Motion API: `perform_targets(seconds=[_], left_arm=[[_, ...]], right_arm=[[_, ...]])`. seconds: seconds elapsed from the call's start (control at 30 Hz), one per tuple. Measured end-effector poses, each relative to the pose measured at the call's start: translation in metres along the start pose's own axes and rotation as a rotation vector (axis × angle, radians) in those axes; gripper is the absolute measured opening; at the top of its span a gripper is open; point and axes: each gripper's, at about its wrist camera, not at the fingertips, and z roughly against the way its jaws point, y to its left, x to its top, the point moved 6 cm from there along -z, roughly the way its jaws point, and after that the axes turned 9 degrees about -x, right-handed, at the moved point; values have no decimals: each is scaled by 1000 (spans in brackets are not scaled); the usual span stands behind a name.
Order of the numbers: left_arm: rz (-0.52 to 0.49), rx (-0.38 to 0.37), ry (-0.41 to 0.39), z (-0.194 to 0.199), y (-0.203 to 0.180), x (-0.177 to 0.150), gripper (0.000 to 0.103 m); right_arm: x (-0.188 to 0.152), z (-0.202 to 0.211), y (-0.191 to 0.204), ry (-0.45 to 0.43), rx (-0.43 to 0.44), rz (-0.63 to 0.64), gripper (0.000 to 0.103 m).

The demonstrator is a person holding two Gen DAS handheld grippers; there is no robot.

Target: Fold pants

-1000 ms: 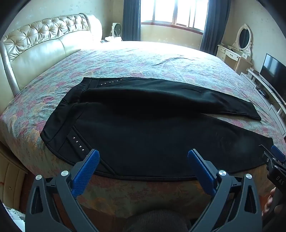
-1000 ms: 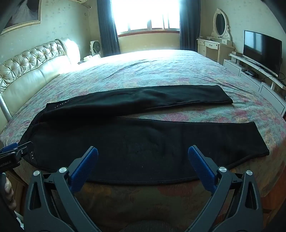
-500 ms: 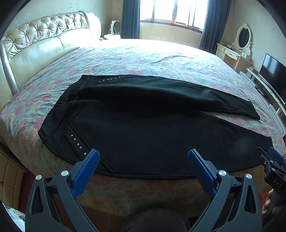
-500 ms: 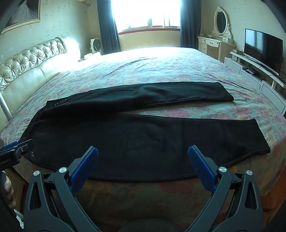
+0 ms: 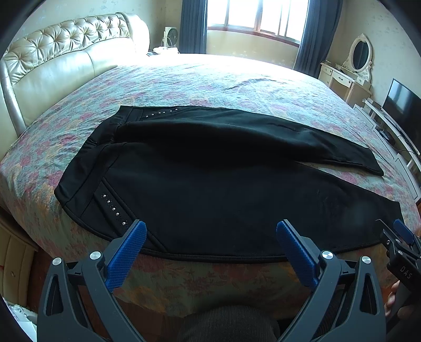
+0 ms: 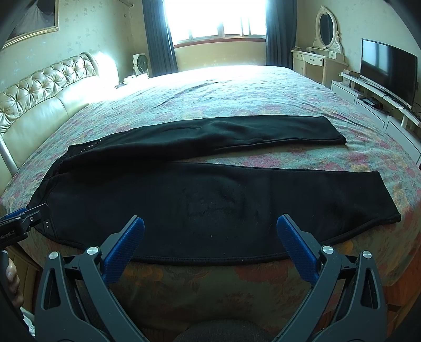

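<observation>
One pair of black pants (image 5: 210, 179) lies spread flat on the bed (image 5: 184, 84), unfolded, waistband toward the headboard side and both legs running off toward the TV side. The legs are apart, a wedge of floral bedspread (image 6: 289, 157) showing between them. Near leg follows the bed's front edge, its seam hanging just over the drop; far leg angles away across the mattress. Rows of small silver studs (image 5: 114, 207) sit along the hip near the waistband, a second row on the far hip.

Left gripper (image 5: 210, 244) hovers at the bed's front edge, aimed at the hip end of the pants. Jaws spread wide, blue pads (image 5: 126, 252) clear of the fabric, nothing between them. Right gripper (image 6: 210, 236) hovers at the same edge farther along, over the middle of the near leg. Jaws likewise wide, holding nothing, pads above the hem line but not touching cloth as far as can be seen. Each gripper shows at the margin of the other's view.

Beyond: tufted cream headboard (image 5: 65, 52) on the left, window (image 6: 218, 21) with dark curtains (image 6: 158, 36) straight ahead, small fan (image 6: 140, 64) beside the bed, white vanity with oval mirror (image 6: 326, 26), and a dark television (image 6: 386, 68) on a low white stand to the right.
</observation>
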Motion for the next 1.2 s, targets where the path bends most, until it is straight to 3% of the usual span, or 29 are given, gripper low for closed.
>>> perform_targets(seconds=[0.27, 1.2], left_arm=[[37, -12, 21, -2, 6, -2, 99], [8, -24, 34, -7, 1, -4, 99]], right_arm=[[-2, -2, 0, 6, 4, 0, 101], [-5, -7, 0, 29, 6, -7, 101]])
